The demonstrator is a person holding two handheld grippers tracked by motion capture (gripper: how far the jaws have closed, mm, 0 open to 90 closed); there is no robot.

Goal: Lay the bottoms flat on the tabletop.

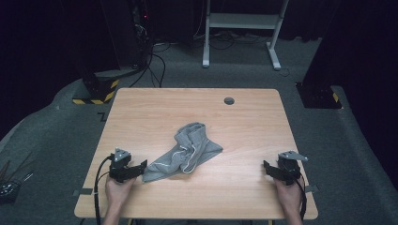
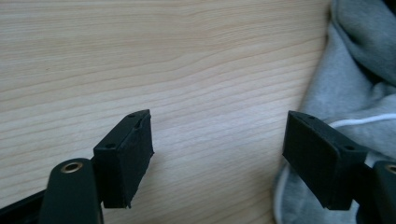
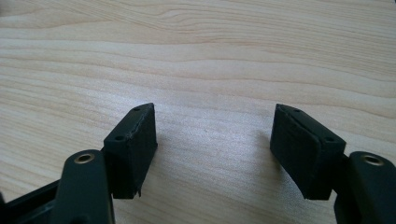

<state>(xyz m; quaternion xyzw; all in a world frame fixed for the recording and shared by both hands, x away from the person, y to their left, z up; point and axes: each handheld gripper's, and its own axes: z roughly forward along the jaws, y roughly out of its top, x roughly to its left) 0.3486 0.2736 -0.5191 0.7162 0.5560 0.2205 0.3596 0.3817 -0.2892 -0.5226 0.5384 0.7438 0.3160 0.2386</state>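
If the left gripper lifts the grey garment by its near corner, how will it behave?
The grey garment lies crumpled in soft folds, so it will probably hang limp and unfold. Its white drawstring lies loose and may dangle. The open left gripper sits beside its edge; pushing would likely bunch it.

Readable text: none in any view
Labels, brands, numbers: none legible
Signs: none legible
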